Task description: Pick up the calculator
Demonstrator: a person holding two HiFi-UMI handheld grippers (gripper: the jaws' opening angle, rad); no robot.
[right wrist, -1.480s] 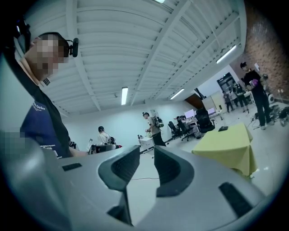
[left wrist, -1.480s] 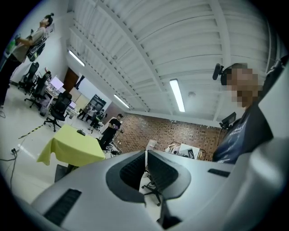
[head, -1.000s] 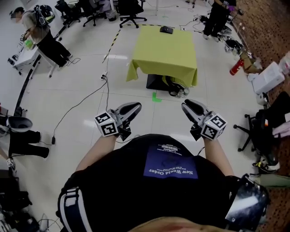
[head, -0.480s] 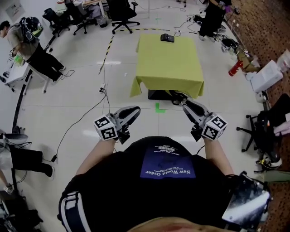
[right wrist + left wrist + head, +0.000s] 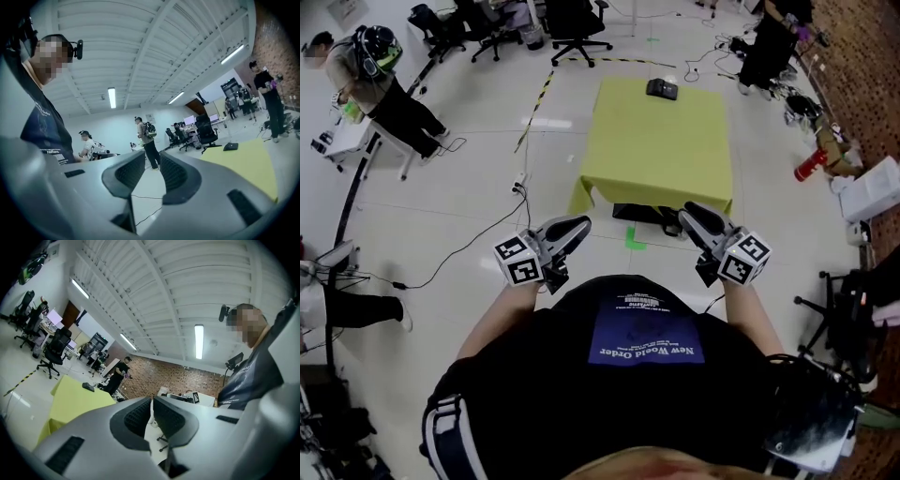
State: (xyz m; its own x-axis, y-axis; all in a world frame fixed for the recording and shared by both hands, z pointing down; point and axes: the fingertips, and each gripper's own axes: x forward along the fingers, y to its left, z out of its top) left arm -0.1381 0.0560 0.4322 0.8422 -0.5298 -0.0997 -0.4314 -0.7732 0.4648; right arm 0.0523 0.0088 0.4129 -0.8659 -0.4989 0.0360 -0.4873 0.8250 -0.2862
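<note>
Calculator [image 5: 661, 89]: small, dark, flat, at far end of yellow-green table [image 5: 666, 155].

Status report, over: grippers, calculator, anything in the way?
Left gripper shut, empty. Right gripper open, empty. Calculator on yellow table's far end, untouched. Nothing seen blocking.

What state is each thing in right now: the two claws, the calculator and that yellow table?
Left claw: shut, nothing between its jaws.
Right claw: open, nothing between its jaws.
Calculator: lying flat at the far end of the table, untouched.
Table: standing ahead of both claws, covered with a yellow cloth that hangs over its edges.
</note>
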